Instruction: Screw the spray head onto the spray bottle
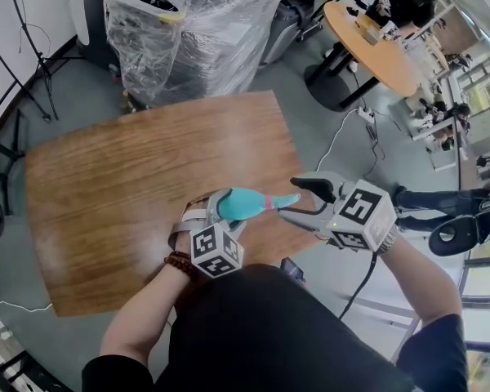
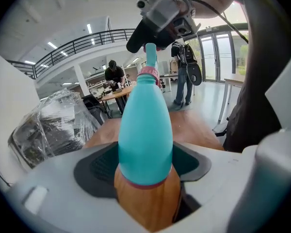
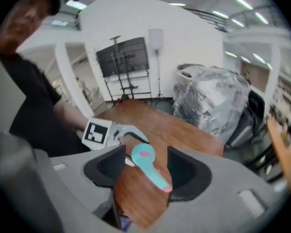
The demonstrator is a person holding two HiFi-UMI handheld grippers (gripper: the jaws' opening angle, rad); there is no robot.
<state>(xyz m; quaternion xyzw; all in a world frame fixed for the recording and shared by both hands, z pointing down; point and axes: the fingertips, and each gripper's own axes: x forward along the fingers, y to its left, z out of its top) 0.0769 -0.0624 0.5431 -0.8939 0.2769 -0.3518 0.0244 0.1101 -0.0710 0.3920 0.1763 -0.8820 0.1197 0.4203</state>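
Note:
My left gripper (image 1: 220, 212) is shut on the body of a teal spray bottle (image 1: 243, 204), held off the wooden table (image 1: 131, 178) with its neck towards the right. In the left gripper view the bottle (image 2: 145, 135) fills the space between the pads, and its pink collar (image 2: 149, 73) and thin teal spray head (image 2: 150, 55) reach towards my right gripper (image 2: 161, 19). My right gripper (image 1: 300, 202) stands open around the spray head's tip (image 1: 284, 201). In the right gripper view the spray head (image 3: 157, 178) lies between the pads with a gap on the left side.
A plastic-wrapped stack (image 1: 192, 31) stands beyond the table's far edge. A round orange table (image 1: 371, 47) with people at it is at the back right. A white cable (image 1: 343, 129) lies on the floor. The table's near right corner is under my grippers.

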